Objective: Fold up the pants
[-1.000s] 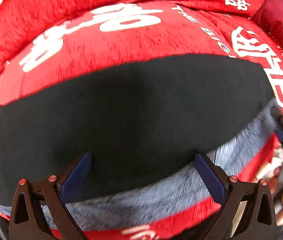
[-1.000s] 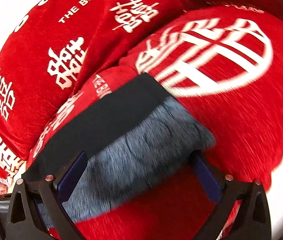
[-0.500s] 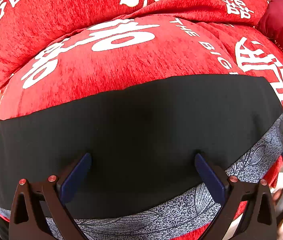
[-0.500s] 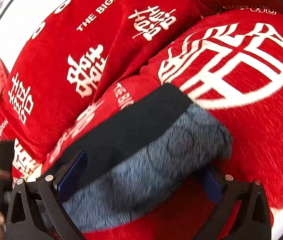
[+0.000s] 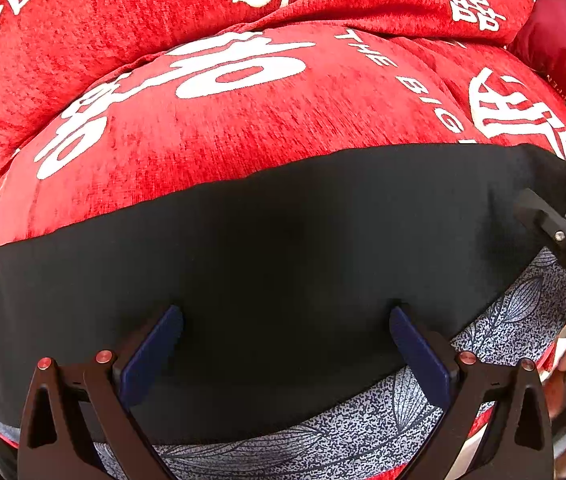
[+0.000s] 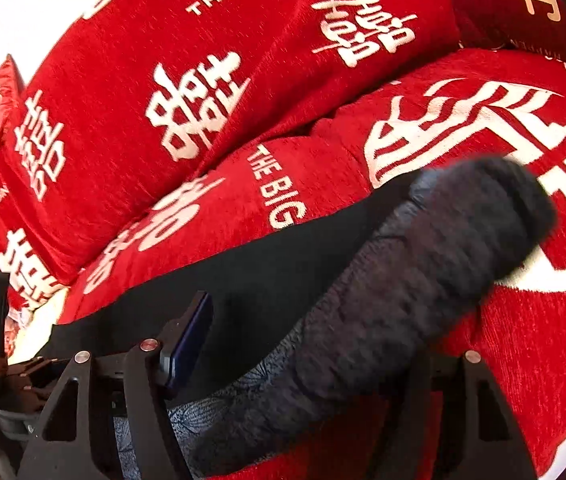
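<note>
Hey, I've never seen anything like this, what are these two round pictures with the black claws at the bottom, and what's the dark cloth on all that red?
Each picture comes from a wide-angle camera mounted on a handheld two-finger gripper; a person holds one in each hand. No robot arm is involved.

One view looks along the left gripper, whose blue-padded fingers stand wide apart over the pants, holding nothing. The other gripper's black finger shows at that view's right edge.

The other view looks along the right gripper. Its fingers sit either side of a blurred, raised end of the pants; whether it grips is unclear.

The pants are black with a grey-blue leaf-patterned band, lying on red cushions printed with white characters.
</note>
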Motion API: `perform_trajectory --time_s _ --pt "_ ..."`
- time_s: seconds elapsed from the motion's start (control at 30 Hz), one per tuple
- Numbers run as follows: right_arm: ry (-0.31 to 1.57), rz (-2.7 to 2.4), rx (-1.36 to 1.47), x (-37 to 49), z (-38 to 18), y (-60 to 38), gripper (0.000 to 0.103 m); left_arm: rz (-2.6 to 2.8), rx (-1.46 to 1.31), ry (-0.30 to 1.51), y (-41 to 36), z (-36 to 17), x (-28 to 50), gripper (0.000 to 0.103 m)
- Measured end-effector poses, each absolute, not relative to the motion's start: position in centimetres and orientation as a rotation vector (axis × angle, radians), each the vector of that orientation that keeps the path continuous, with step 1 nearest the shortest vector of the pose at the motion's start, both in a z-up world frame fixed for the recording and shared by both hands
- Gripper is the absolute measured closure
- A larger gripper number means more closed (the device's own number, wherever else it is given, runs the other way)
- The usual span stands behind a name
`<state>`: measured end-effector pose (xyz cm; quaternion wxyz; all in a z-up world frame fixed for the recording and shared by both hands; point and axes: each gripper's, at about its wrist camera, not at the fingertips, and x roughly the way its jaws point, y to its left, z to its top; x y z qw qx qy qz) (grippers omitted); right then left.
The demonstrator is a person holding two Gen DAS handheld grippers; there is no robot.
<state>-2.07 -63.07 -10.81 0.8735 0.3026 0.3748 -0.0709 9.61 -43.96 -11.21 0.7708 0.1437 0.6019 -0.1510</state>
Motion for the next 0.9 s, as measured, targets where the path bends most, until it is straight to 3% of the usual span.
perform_trajectory --time_s 0.1,0.17,0.4,0.43,0.5,0.53,0.57,0.63,0.73,0.8,0.87,0.9 --pt "0.782 -0.242 0.699 -4.7 -10.1 -63.4 0.019 -0.338 0.311 1.305 -43.9 -11.2 9.6 0.000" --pt "0.797 -0.309 0.719 -6.2 -10.4 -63.9 0.004 -0.345 0.312 1.297 -43.9 -11.2 9.6 0.000" --pt "0.748 -0.266 0.849 -5.9 -12.7 -67.1 0.004 -0.353 0.310 1.284 -43.7 -11.2 9.4 0.000" --pt "0.738 -0.245 0.844 -5.2 -12.7 -67.3 0.005 -0.356 0.308 1.288 -43.7 -11.2 9.5 0.000" --pt "0.744 -0.237 0.772 -4.2 -12.4 -67.2 0.022 -0.355 0.302 1.295 -43.6 -10.9 9.6 0.000" --pt "0.764 -0.259 0.725 -3.9 -12.1 -67.0 0.048 -0.327 0.301 1.302 -43.3 -10.4 9.6 0.003" --pt "0.783 -0.282 0.690 -3.9 -11.6 -66.8 0.067 -0.293 0.270 1.290 -42.7 -9.6 9.5 0.015" --pt "0.733 -0.251 0.688 -4.6 -10.6 -66.4 0.075 -0.263 0.209 1.272 -41.8 -8.7 9.6 0.016" --pt "0.755 -0.257 0.707 -4.2 -11.3 -66.7 0.075 -0.174 0.228 1.320 -41.4 -9.9 10.8 0.014" --pt "0.742 -0.229 0.785 -4.0 -12.3 -67.5 0.069 -0.130 0.154 1.330 -40.5 -10.6 11.4 0.000" --pt "0.709 -0.182 0.838 -3.5 -12.7 -68.1 0.055 -0.109 0.151 1.327 -40.3 -11.1 11.6 0.000" --pt "0.722 -0.186 0.813 -3.1 -12.6 -67.9 0.055 -0.109 0.157 1.315 -40.4 -11.1 11.6 0.000"
